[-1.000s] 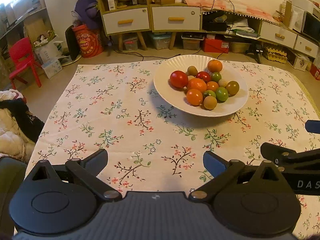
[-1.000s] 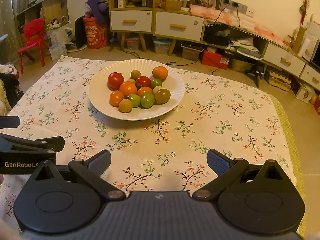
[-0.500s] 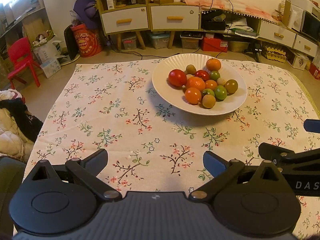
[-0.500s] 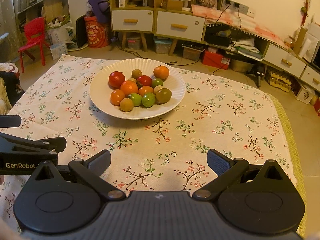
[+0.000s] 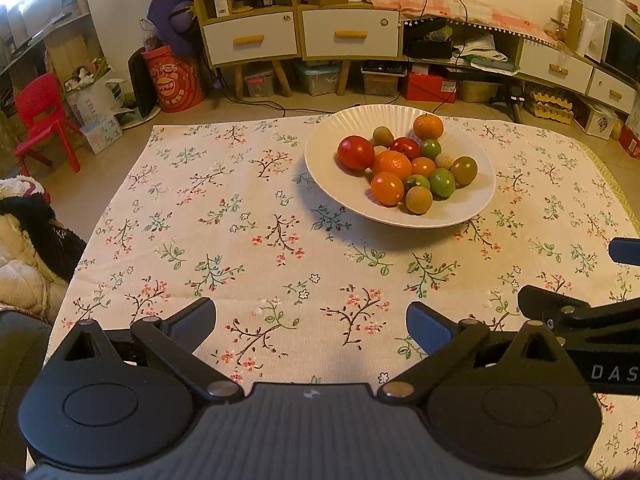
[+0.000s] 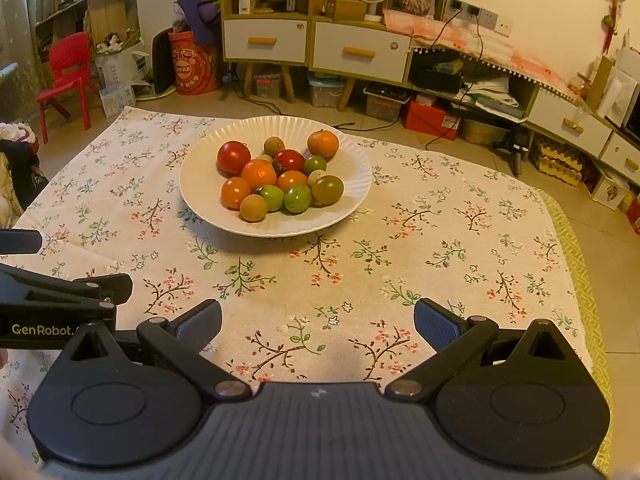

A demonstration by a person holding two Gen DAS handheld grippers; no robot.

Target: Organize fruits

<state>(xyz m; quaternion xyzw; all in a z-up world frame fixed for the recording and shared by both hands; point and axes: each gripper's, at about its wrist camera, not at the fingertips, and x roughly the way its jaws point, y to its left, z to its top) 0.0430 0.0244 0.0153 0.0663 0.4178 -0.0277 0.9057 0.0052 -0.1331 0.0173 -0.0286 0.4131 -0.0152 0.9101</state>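
A white ribbed plate (image 5: 332,176) (image 6: 200,196) stands on the floral tablecloth and holds several small fruits: red tomatoes (image 5: 355,152) (image 6: 233,157), oranges (image 5: 391,164) (image 6: 259,173), green ones (image 5: 442,182) (image 6: 297,198) and brownish ones. My left gripper (image 5: 311,322) is open and empty, low over the cloth near the front edge, well short of the plate. My right gripper (image 6: 318,322) is open and empty, also near the front edge. Each gripper shows at the side of the other's view (image 5: 576,316) (image 6: 60,300).
The floral tablecloth (image 5: 248,240) (image 6: 440,248) covers a low table. Behind it stand white-drawered cabinets (image 5: 300,36) (image 6: 316,44), storage boxes and cables on the floor. A red child's chair (image 5: 40,120) (image 6: 66,76) stands at the far left. Bedding (image 5: 28,248) lies at the left edge.
Both grippers have drifted slightly back and up from the plate; the plate sits a little farther up in each view. The jaws stay open.
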